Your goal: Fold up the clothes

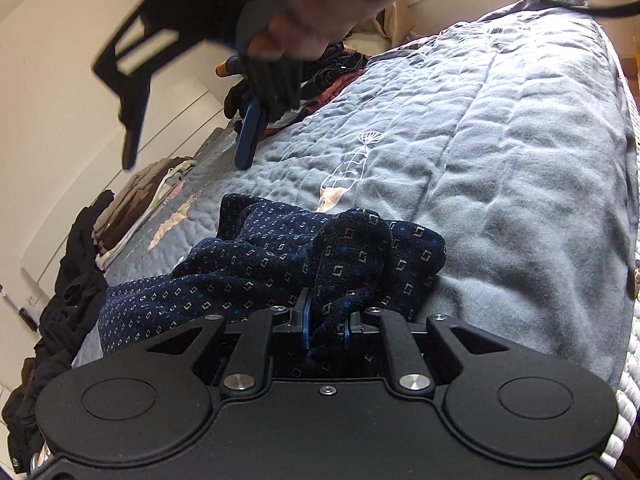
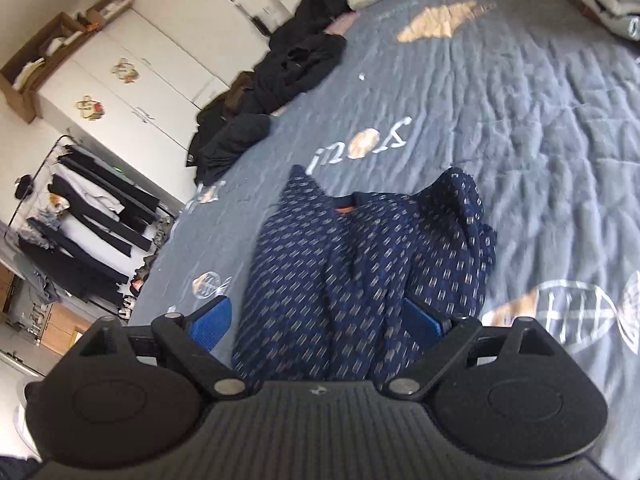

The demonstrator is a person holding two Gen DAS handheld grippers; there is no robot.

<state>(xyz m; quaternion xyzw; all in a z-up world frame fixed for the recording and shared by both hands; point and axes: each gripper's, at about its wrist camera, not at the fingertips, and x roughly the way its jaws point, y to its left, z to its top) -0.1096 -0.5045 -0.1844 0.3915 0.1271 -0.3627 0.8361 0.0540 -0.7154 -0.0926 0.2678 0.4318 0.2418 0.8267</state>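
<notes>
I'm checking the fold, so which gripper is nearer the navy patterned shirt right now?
Left. The left gripper is shut on a bunch of the navy patterned shirt. The right gripper is open, with the shirt lying between its spread fingers, unpinched.

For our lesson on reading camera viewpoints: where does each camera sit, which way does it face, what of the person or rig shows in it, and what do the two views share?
Left wrist: sits on the left tongs, looking along them across the grey bedspread; the tongs are shut on the navy patterned garment; the right tongs, open, and a blurred hand show above.
Right wrist: sits on the right tongs, facing down over the garment towards a wardrobe; jaws open.
Shared: garment, bedspread, dark clothes pile.
</notes>
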